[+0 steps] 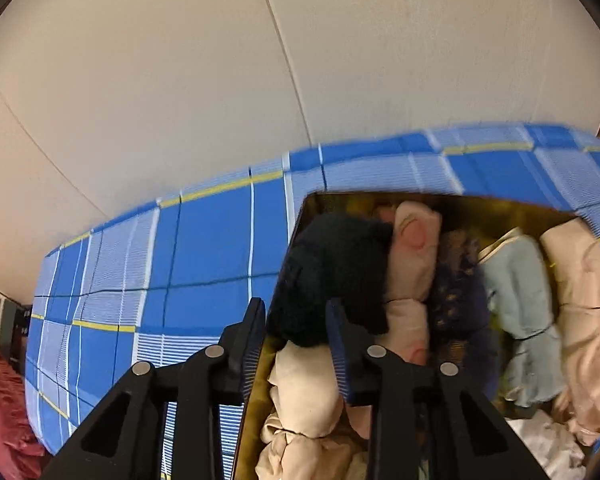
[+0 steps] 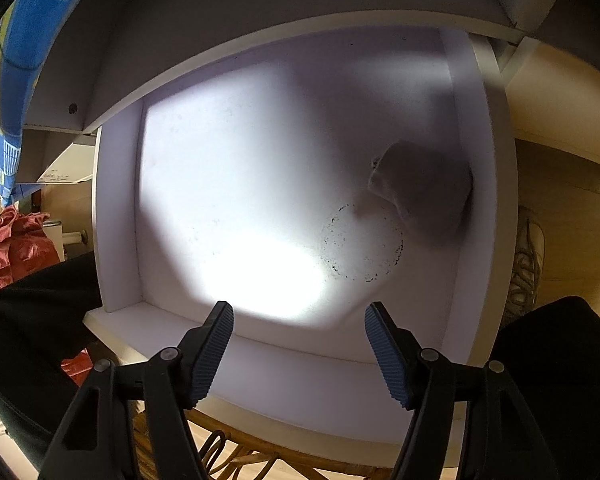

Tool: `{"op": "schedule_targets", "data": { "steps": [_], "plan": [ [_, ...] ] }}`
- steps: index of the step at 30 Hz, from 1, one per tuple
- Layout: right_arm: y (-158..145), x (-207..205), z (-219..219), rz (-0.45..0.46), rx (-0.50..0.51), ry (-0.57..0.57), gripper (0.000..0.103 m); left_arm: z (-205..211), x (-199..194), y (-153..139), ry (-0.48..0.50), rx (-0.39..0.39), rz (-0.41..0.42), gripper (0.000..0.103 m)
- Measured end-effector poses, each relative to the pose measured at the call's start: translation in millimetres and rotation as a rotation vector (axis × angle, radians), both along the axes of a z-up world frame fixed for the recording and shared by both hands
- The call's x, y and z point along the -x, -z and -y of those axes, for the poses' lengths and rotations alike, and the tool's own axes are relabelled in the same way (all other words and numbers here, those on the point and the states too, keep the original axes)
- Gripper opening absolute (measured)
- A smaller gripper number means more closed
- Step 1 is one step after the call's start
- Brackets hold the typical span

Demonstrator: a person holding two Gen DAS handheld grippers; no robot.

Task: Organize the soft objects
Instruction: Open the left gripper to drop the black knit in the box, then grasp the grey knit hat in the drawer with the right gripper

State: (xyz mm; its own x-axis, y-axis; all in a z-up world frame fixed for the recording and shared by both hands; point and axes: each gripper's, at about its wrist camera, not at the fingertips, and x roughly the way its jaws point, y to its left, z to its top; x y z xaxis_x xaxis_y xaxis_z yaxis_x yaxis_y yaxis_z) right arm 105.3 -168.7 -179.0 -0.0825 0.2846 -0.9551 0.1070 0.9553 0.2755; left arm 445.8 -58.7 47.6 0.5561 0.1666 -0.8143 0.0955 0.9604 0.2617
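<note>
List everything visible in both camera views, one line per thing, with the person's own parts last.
bedsheet: one, blue check, on bed beside box
box: one, yellow-brown inside, on the sheet
black cloth: one, in box, between left fingers
pink rolls: several, in box
light blue roll: one, in box
drawer: one, white, open below right gripper
grey cloth: one, drawer's right side
shoe: one, pale, floor
left gripper: shut on black cloth
right gripper: open, empty
</note>
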Motion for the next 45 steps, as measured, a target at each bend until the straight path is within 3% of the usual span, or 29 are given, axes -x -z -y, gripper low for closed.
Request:
{"op": "schedule_targets", "data": {
  "steps": [5,10,13,26,30,36,41,45],
  "plan": [
    [0.0,-2.4,1.7,-0.002,0.008,0.010,0.069,12.7,-9.2,9.8,0.020,-0.095,0.007,0.029],
    [-3.7,-5.4,-2.8,0.013,0.005,0.002,0.069,16.9,13.4,22.5,0.103,-0.219,0.001,0.029],
    [-3.4,-5.4,-5.1,0.016,0.010,-0.007,0.069,10.2,29.1,26.9,0.118,-0.224,-0.012,0.029],
    [-0.3,-7.3,9.7,0.030,0.085,0.023,0.069,-19.0,109.4,23.5,0.123,-0.084,-0.042,0.032],
    [1.0,-5.2,13.6,0.038,0.101,0.023,0.069,-35.3,128.3,-5.9,0.100,0.008,0.045,0.035],
    [-3.1,-4.5,31.8,0.069,0.154,0.045,0.069,-66.3,194.6,-36.4,0.082,0.151,0.182,0.036],
    [-5.2,-2.8,38.0,0.089,0.160,0.050,0.070,-95.5,261.4,-16.9,0.100,0.292,0.207,0.040],
    [5.4,0.8,28.1,0.063,0.204,-0.009,0.070,-102.1,299.3,26.4,0.127,0.370,0.142,0.041]
  ]
}}
